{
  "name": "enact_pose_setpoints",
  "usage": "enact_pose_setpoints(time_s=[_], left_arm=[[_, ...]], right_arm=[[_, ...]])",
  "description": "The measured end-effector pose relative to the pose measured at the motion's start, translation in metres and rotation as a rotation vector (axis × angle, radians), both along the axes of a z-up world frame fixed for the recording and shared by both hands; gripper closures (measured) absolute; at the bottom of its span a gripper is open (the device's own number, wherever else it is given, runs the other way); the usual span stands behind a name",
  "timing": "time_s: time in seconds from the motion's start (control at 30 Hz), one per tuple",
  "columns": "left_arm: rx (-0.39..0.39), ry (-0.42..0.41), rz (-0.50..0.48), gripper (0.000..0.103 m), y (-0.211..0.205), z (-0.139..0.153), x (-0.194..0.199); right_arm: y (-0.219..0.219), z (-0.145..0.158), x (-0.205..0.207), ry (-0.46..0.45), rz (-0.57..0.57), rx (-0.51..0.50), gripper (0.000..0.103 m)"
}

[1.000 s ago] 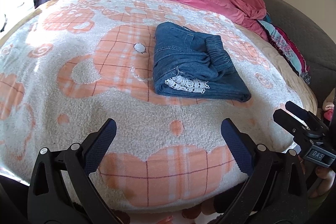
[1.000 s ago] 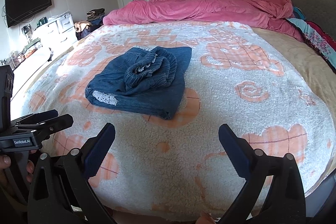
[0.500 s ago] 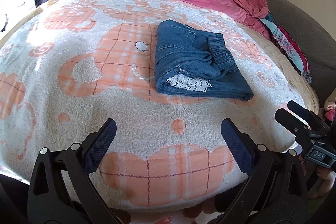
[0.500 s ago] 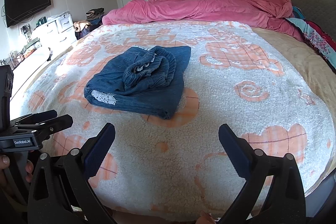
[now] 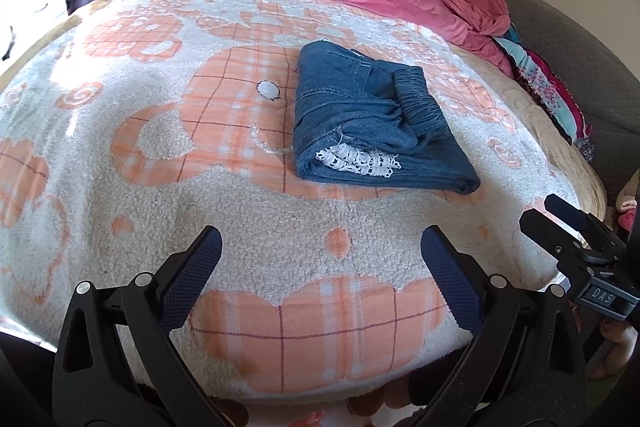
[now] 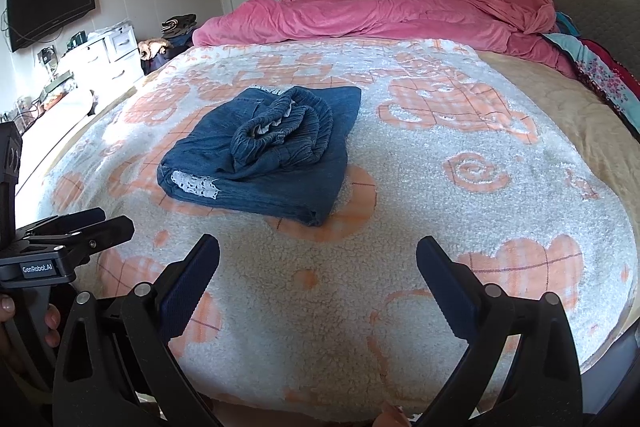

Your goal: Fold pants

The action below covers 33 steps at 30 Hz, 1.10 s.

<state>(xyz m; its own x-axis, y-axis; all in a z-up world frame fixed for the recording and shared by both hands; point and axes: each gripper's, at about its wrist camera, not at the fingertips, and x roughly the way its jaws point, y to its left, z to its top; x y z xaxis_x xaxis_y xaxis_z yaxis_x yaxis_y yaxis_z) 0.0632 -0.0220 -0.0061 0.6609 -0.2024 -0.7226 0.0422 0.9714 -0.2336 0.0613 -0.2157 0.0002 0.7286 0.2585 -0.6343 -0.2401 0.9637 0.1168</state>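
Little has shifted; both grippers hover agape, level, short of folded pants (image 5: 372, 123).

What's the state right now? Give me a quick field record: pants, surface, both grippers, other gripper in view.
pants: denim pants, folded into a compact bundle, lace trim showing at near edge
surface: fleece blanket on bed
left gripper: open, empty, short of the pants
right gripper: open, empty, short of the pants
background: pink duvet at far end

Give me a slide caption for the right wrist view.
Folded denim pants lie on the fleece blanket, open right gripper hanging clear.
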Motion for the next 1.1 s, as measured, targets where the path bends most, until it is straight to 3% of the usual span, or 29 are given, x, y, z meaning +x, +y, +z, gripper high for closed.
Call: enact_pose_setpoints(time_s=[1.1], left_arm=[[0.036,0.0,0.005,0.009,-0.003,0.0034,-0.001]], right_arm=[[0.0045,-0.0017,0.0001,0.006,-0.003,-0.023,0.005]])
